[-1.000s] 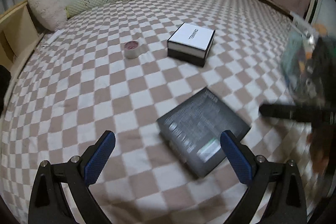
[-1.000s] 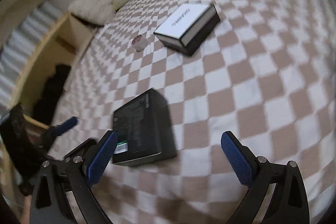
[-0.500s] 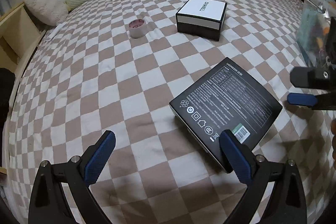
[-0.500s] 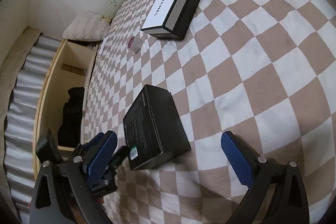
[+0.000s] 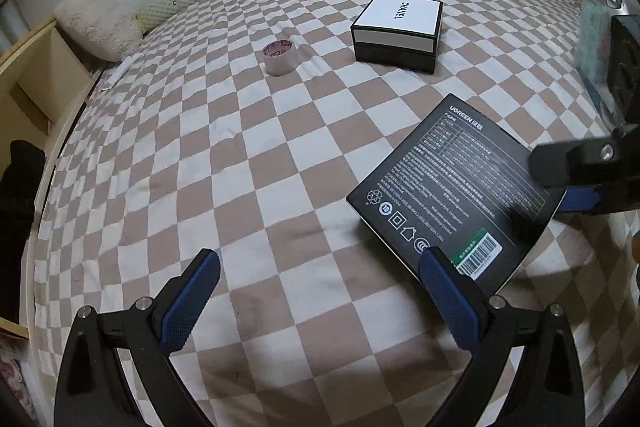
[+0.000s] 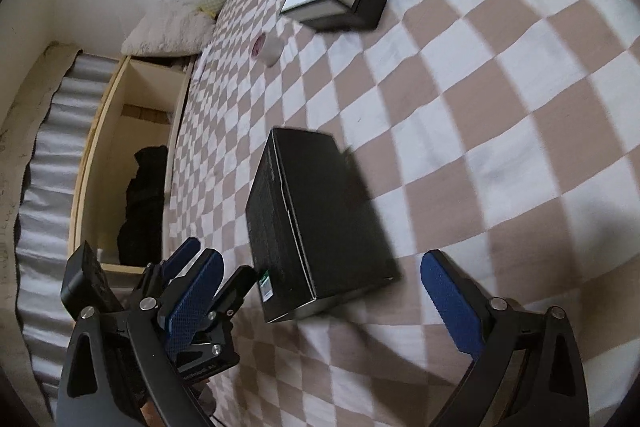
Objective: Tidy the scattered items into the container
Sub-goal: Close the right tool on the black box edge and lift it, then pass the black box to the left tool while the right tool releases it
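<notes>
Left wrist view: the left gripper (image 5: 320,291) hangs with jaws released over the checked bed (image 5: 248,163), its right finger just at the black box's (image 5: 452,195) near corner; a tape roll (image 5: 279,57) and a white-lidded box (image 5: 398,27) lie farther off. Right wrist view: the right gripper (image 6: 320,291), jaws spread but just closing somewhat, straddles the black box (image 6: 320,227) without touching it

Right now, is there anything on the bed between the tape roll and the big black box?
No. In the left wrist view, only bare checkered bedspread lies between the tape roll and the black box.
</notes>
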Demonstrator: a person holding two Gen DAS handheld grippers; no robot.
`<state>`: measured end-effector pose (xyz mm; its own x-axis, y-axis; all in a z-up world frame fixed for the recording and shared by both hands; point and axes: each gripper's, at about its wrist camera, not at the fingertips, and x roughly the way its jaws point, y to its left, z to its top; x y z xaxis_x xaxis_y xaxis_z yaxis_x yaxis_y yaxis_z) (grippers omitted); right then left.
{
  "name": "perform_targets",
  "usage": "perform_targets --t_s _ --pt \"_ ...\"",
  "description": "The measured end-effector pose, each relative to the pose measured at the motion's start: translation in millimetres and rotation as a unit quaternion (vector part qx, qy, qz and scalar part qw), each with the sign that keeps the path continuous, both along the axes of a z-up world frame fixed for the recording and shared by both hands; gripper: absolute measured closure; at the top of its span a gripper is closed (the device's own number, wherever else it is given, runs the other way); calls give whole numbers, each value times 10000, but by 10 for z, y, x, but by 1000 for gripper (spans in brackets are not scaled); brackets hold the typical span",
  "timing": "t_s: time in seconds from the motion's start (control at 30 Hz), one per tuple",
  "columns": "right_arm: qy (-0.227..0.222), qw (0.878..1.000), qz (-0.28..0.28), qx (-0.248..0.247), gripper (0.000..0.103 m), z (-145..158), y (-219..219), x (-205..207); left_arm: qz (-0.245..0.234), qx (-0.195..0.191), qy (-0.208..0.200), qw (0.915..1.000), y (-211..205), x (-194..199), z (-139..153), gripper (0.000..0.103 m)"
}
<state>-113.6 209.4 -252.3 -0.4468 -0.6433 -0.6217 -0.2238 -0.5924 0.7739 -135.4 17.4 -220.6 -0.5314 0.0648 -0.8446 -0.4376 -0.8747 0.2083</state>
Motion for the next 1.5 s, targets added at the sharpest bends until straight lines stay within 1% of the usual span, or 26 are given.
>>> perform_targets --t_s 0.03,0.1,0.2,0.27,0.3,0.4,0.5,0.57,0.63,0.73,0.87,0.9,0.97,1.07,1.1,1.2,1.27,1.33,1.37,1.4,1.43,1.47,1.5 --pt "-4 10000 51 -49 22 1 -29 -8 12 -11 7 10000 -5 -3 -4 2" --pt "25 9999 130 -14 29 44 -93 -14 36 -38 22 10000 -41 -3 -11 2" --pt "177 9992 353 20 43 154 -191 -11 101 -42 7 9999 -119 -5 -25 3" --pt "257 9986 457 103 48 235 -256 -8 136 20 3 9999 -164 11 -35 3" --pt "293 9982 497 176 54 279 -292 -6 133 60 12 9999 -192 33 -40 3" --pt "355 9970 582 376 54 364 -385 -4 42 161 179 9997 -216 160 10 3" --pt "359 9957 598 609 55 423 -469 -3 -159 319 337 9988 -191 322 89 3" --pt "297 9965 528 583 55 436 -481 -9 -287 363 449 9979 -166 419 127 3" --pt "217 9975 446 498 55 440 -477 -18 -437 405 632 9962 -133 508 177 3" --pt "64 9995 298 123 55 433 -454 -27 -744 463 915 9919 -64 628 250 3" --pt "-148 9996 175 -184 55 433 -477 -37 -1134 329 1174 9860 30 721 276 4" --pt "-218 9993 144 -253 55 426 -485 -37 -1194 320 1232 9847 48 737 275 10" --pt "-368 9986 66 -385 55 405 -496 -33 -1259 278 1163 9848 81 730 251 15" --pt "-529 9975 -5 -471 55 382 -498 -6 -1338 83 1224 9834 132 742 196 15" --pt "-609 9965 -40 -570 55 361 -499 0 -1399 -49 1297 9816 159 762 171 15" --pt "-848 9917 -171 -952 55 284 -496 25 -1611 -477 1552 9735 242 832 90 15" --pt "-914 9899 -194 -1065 55 269 -508 33 -1737 -758 1707 9669 302 870 33 16" --pt "-955 9885 -172 -1156 55 257 -520 44 -1772 -876 1786 9639 328 877 8 28" --pt "-989 9875 -150 -1214 55 248 -522 51 -1788 -934 1825 9623 341 880 -4 41" --pt "-1015 9868 -138 -1253 55 246 -521 52 -1805 -992 1864 9606 354 883 -17 42" --pt "-1043 9860 -127 -1291 55 244 -519 53 -1798 -959 1845 9615 351 873 -15 43" --pt "-1090 9847 -121 -1354 55 238 -506 59 -1791 -924 1824 9624 348 862 -12 47" --pt "-1115 9841 -124 -1378 55 242 -493 62 -1809 -894 1817 9624 347 861 -4 48"
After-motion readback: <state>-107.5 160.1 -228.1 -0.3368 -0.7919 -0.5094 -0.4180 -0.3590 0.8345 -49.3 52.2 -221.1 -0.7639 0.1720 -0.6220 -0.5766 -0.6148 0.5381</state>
